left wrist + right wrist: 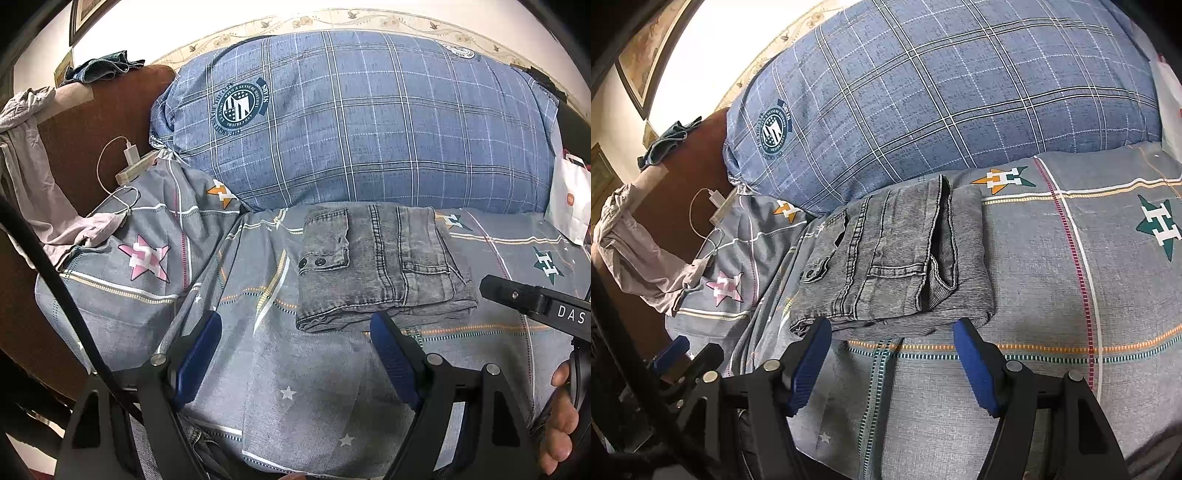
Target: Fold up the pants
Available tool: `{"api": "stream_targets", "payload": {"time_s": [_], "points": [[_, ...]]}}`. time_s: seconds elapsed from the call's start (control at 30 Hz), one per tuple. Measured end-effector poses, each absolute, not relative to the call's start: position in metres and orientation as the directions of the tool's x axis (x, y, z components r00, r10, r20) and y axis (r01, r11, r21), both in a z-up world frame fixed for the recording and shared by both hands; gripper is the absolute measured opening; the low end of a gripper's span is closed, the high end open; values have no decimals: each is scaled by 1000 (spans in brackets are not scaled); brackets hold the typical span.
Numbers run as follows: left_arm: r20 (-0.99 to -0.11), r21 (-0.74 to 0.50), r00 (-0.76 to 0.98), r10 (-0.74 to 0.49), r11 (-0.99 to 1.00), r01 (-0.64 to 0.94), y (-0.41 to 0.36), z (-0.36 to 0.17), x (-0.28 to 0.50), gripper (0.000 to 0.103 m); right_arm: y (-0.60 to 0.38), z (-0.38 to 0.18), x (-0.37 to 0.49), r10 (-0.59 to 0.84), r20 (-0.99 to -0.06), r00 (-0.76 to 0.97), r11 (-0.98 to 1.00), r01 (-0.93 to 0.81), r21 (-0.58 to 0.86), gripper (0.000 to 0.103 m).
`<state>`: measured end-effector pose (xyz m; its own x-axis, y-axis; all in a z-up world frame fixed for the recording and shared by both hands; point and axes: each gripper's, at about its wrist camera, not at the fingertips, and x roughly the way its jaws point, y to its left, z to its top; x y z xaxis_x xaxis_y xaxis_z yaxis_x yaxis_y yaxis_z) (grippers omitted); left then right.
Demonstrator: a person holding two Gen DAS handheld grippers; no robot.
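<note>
Grey denim pants [380, 266] lie folded into a compact rectangle on the grey patterned bedsheet [280, 369], just in front of a big blue plaid pillow. My left gripper [297, 323] stands open a little short of the pants' near edge, nothing between its blue pads. In the right wrist view the same folded pants [897, 258] lie straight ahead, and my right gripper [892, 326] is open with its fingertips close to the near fold, holding nothing. The right gripper's black body [535, 299] juts in at the right of the left wrist view.
The blue plaid pillow [362, 122] fills the back. A white charger and cable [129, 158] lie by the brown headboard at left, beside a pale garment [40, 177]. A white paper bag [570, 199] stands at right. A hand [561, 417] shows at lower right.
</note>
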<state>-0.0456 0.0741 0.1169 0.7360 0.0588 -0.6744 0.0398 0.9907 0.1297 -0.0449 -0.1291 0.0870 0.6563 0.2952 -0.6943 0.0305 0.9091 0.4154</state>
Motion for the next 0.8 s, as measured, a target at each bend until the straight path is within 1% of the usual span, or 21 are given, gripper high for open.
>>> {"api": "stream_targets", "payload": {"time_s": [0.8], "points": [[-687,120,725,56,992,37,80,109,-42,83,-128,81,-42,284,-713,641,912,49,408,72]]}}
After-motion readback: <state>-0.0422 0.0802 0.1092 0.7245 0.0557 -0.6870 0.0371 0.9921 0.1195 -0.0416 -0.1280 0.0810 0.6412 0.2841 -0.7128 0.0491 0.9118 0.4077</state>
